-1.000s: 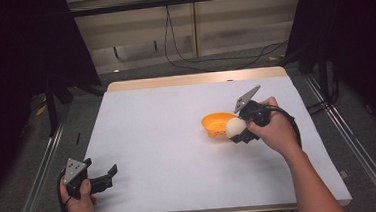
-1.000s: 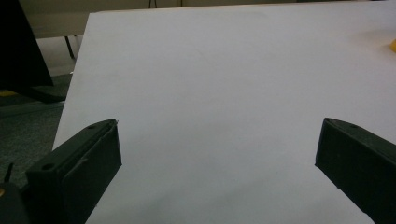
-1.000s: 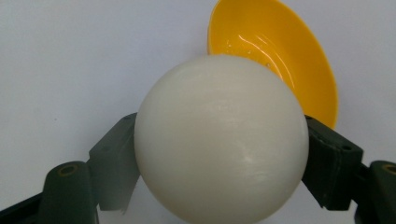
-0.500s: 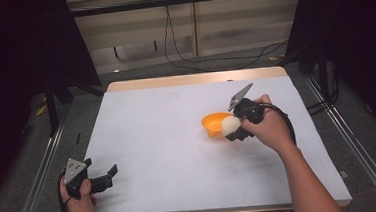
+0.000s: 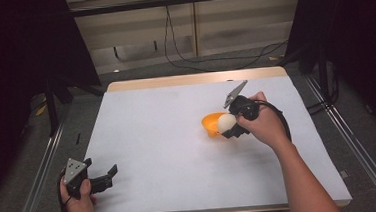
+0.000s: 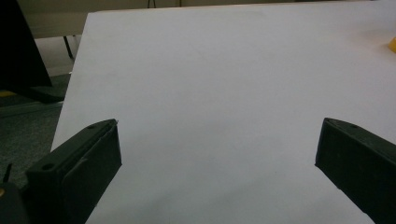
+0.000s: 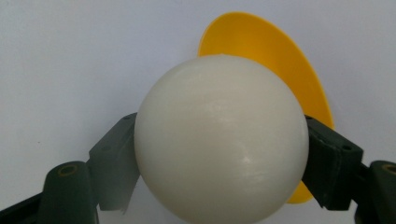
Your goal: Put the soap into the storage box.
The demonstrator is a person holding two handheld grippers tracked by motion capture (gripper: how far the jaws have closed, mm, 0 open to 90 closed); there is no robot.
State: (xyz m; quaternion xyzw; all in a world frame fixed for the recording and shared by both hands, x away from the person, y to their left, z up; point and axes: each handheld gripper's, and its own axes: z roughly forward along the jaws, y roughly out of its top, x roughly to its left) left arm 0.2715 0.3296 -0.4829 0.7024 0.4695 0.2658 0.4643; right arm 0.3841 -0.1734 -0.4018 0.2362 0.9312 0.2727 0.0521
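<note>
A cream-white ball (image 7: 220, 140) is clamped between the two black jaws of my right gripper (image 7: 219, 163). In the high view that right gripper (image 5: 227, 127) holds the ball (image 5: 224, 123) just over the near rim of an orange bowl (image 5: 210, 125) that sits right of the table's middle. The bowl (image 7: 275, 60) shows behind the ball in the right gripper view. My left gripper (image 5: 109, 175) rests at the table's near left corner, jaws wide apart with nothing between them. Its view looks across bare white table (image 6: 210, 84).
The white table top (image 5: 168, 137) has wood edges at the back and front. Metal rails (image 5: 40, 171) run along both sides. Cables (image 5: 182, 46) lie on the floor behind the table. An orange sliver of the bowl (image 6: 392, 44) peeks in at the left gripper view's right edge.
My right hand has shifted slightly left with the ball, which now sits over the bowl's near rim. The left hand has stayed where it was.
</note>
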